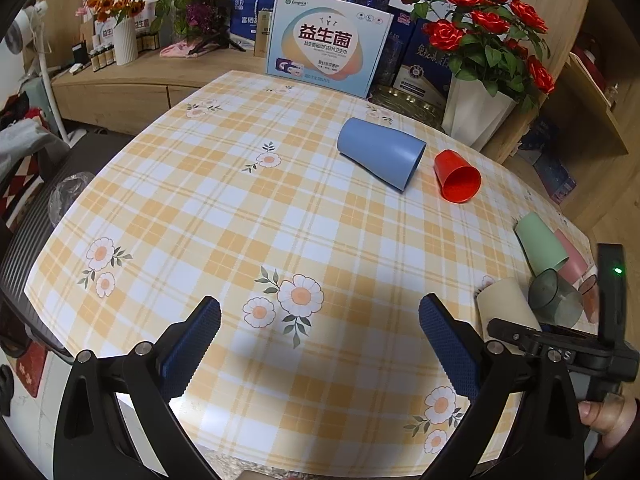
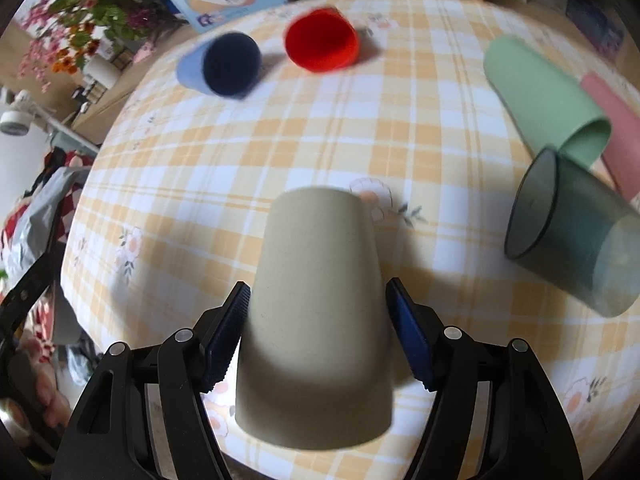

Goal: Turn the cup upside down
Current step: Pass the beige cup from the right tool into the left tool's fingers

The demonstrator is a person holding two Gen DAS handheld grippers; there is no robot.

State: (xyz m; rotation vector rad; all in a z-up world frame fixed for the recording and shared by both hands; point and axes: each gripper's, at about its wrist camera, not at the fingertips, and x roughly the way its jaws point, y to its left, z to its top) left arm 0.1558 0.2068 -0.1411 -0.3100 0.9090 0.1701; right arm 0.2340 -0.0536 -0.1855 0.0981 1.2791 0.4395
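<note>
Near table front edge:
cup: beige cup, matte, narrow end facing away
right gripper: pads pinching its sides
left gripper: spread, nothing held
left view only: red roses

Bright, soft shadows; right wrist view motion-blurred; fisheye edges bent and dark.

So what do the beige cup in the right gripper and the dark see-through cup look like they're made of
Beige cup: probably matte plastic, perhaps a fibre composite; it is opaque, with an even dull surface, faint specks and no glare.

Dark see-through cup: likely smoky tinted plastic, glossy; the tablecloth shows through its wall and the rim looks thin. Glass can't be ruled out.
</note>
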